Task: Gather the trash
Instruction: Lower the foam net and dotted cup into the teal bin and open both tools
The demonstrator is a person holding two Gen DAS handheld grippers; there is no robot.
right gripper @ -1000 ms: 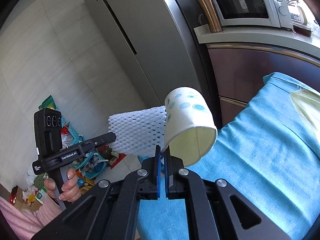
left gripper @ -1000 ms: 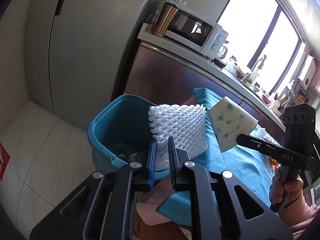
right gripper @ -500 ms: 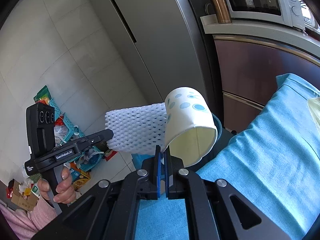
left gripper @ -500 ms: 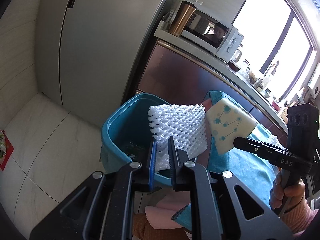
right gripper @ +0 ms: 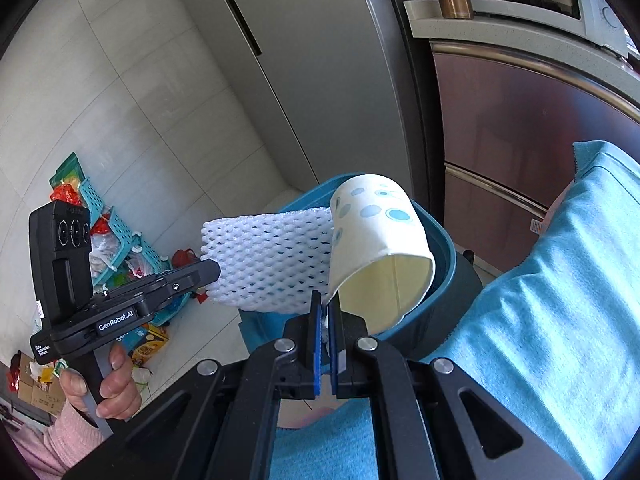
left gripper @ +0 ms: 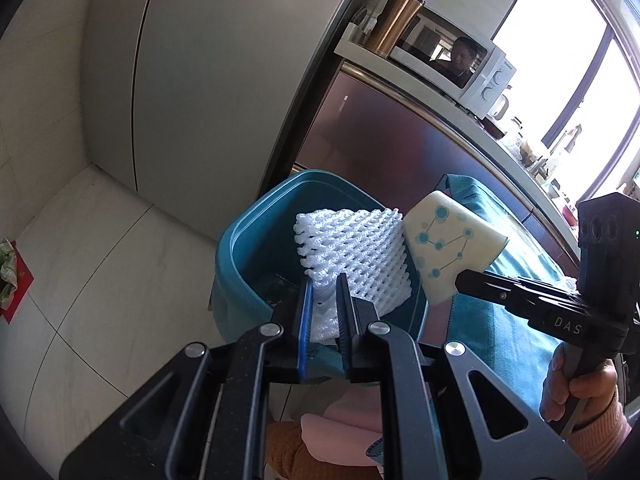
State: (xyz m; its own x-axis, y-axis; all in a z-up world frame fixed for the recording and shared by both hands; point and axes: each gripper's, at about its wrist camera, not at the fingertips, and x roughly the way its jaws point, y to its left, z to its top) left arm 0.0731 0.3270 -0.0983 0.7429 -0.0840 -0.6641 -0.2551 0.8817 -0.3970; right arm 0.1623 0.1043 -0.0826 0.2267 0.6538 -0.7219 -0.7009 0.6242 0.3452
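Note:
My left gripper (left gripper: 323, 280) is shut on a white foam net sleeve (left gripper: 354, 258) and holds it over the open teal trash bin (left gripper: 256, 232). My right gripper (right gripper: 326, 300) is shut on the rim of a white paper cup with blue dots (right gripper: 380, 252), tilted with its mouth toward me, above the same bin (right gripper: 440, 240). The cup (left gripper: 448, 240) touches the sleeve's right side. The sleeve also shows in the right wrist view (right gripper: 268, 264), left of the cup. Dark scraps lie at the bin's bottom.
A table with a blue cloth (right gripper: 540, 320) stands right of the bin. A grey fridge (left gripper: 200, 80) and a counter with a microwave (left gripper: 452, 68) and a copper tumbler (left gripper: 396, 20) are behind. Baskets of clutter (right gripper: 112, 248) sit on the floor at left.
Both grippers have moved together from over the table toward the bin, carrying the sleeve and the cup. They now hang over the bin's opening. Both stay shut.

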